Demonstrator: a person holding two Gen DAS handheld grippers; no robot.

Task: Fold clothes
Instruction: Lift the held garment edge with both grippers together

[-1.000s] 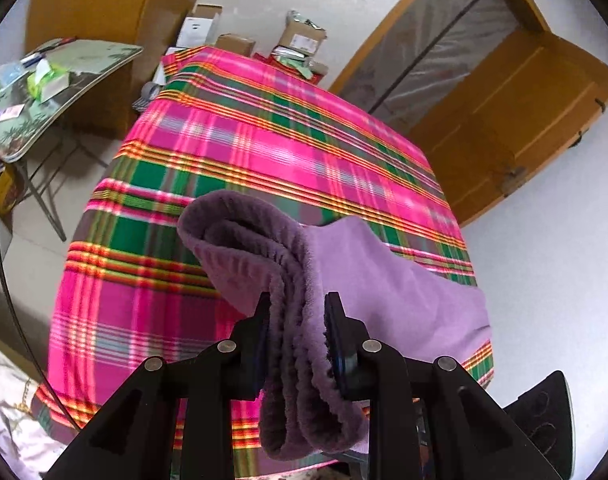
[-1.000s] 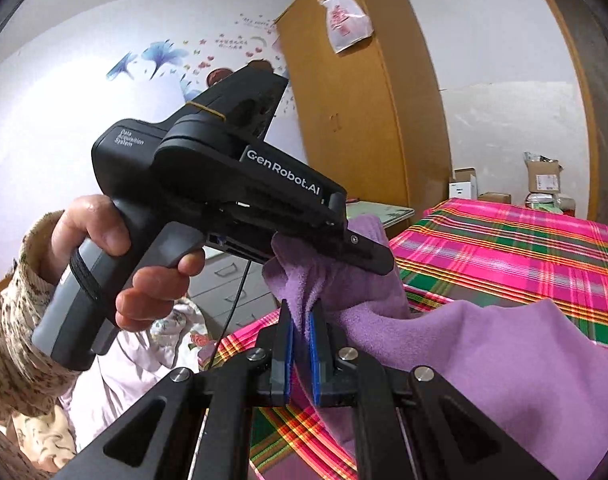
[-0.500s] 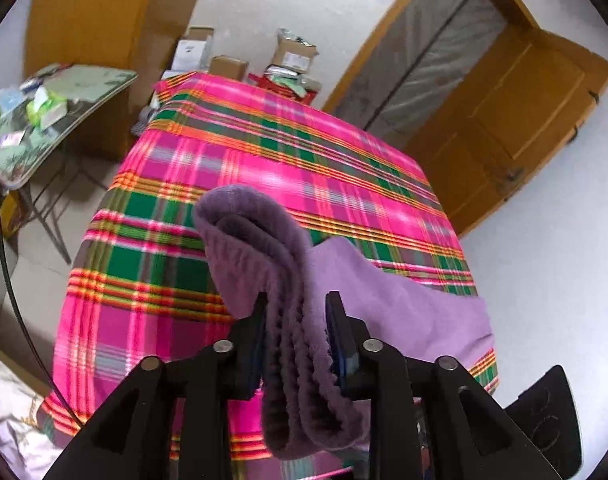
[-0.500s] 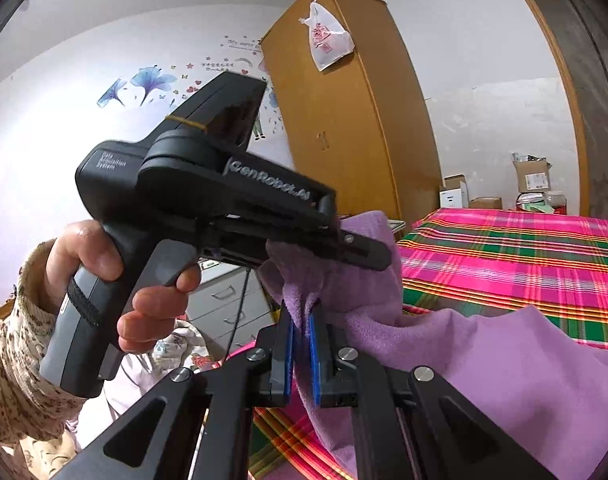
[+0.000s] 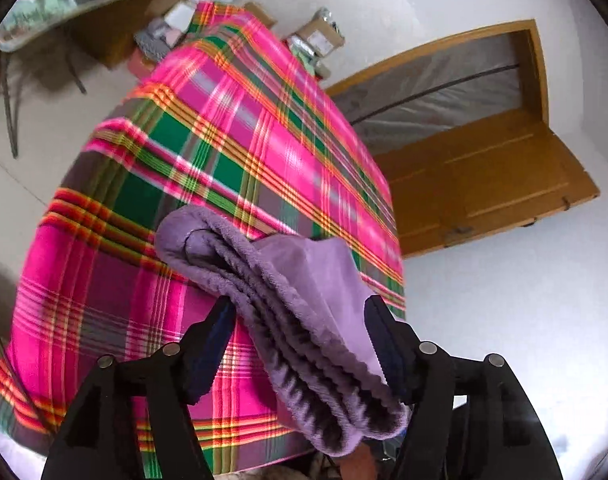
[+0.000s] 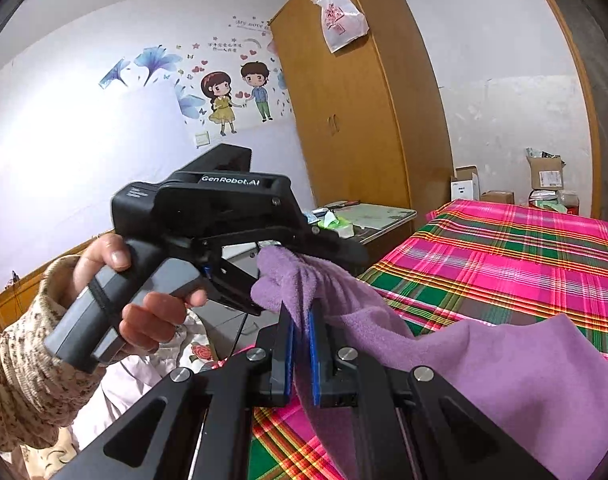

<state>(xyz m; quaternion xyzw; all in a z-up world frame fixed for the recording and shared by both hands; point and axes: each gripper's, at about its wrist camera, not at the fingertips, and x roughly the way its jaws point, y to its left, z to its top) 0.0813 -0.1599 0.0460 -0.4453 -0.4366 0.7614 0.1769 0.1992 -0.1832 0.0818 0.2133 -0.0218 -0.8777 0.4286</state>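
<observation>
A purple fleece garment [image 5: 288,300], bunched in several folded layers, hangs above a bed with a pink and green plaid cover [image 5: 208,148]. My left gripper [image 5: 300,320] is open, its jaws spread wide on either side of the folds. In the right wrist view my right gripper [image 6: 300,320] is shut on an edge of the purple garment [image 6: 483,364], which drapes to the right over the plaid cover [image 6: 503,256]. The left gripper's body [image 6: 224,216], held in a hand, sits just beyond it with the cloth bunch between its fingers.
A wooden wardrobe [image 6: 363,112] and a small table with clutter [image 6: 367,216] stand beyond the bed. Cardboard boxes [image 6: 543,172] sit at the far end. A wooden door [image 5: 483,180] is to the right. Floral bedding [image 6: 156,360] lies below left.
My left gripper's jaws have opened wide, letting go of the folded purple layers. The left view has tilted and moved. My right gripper stays shut on the cloth edge.
</observation>
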